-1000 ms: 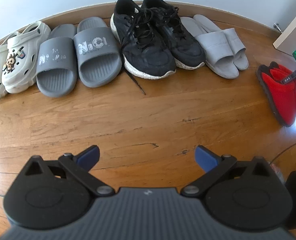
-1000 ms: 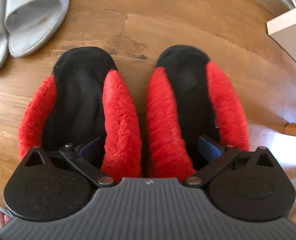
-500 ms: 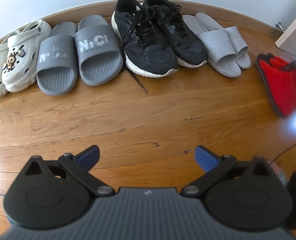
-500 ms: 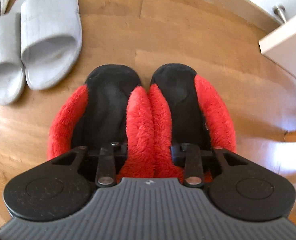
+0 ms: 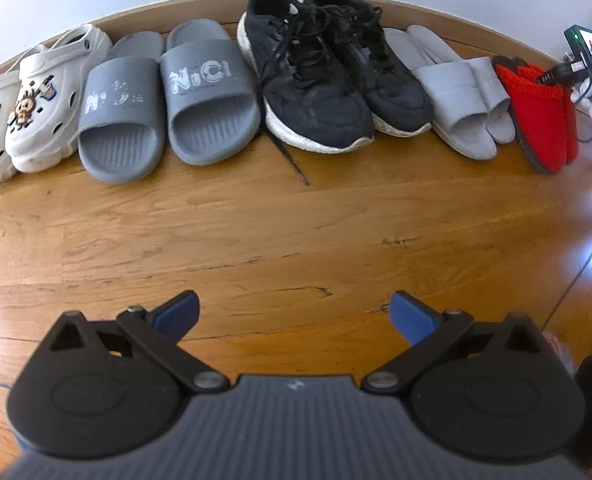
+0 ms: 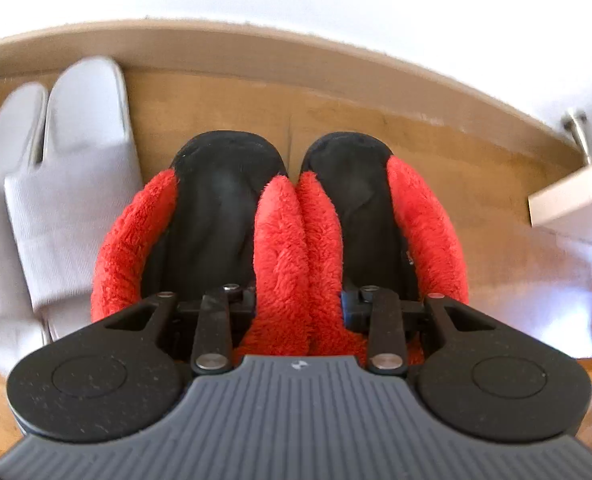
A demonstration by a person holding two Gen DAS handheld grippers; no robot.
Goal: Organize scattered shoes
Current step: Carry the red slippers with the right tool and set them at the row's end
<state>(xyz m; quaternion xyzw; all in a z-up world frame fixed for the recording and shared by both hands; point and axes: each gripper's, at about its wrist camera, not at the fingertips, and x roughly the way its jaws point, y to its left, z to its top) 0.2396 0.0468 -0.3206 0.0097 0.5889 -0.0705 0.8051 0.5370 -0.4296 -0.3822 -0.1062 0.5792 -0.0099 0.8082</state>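
Observation:
My right gripper (image 6: 299,304) is shut on the pair of red fluffy slippers (image 6: 296,248), pinching their two inner sides together. The slippers sit beside the light grey slippers (image 6: 67,200), toes toward the baseboard. In the left wrist view the red slippers (image 5: 542,116) stand at the right end of a row along the wall: white clogs (image 5: 35,100), dark grey slides (image 5: 167,104), black sneakers (image 5: 336,72), light grey slippers (image 5: 462,96). My left gripper (image 5: 293,316) is open and empty over the bare floor, well in front of the row.
A wooden baseboard (image 6: 296,56) and white wall run behind the shoes. A white furniture edge (image 6: 576,204) and a metal door stop (image 6: 576,128) stand to the right. A loose black lace (image 5: 293,162) trails onto the floor. A cable (image 5: 580,264) lies at the right.
My right gripper closed on the red slippers, pressing them together, and carried them forward to the wall beside the light grey slippers. My left gripper stayed open and hardly moved.

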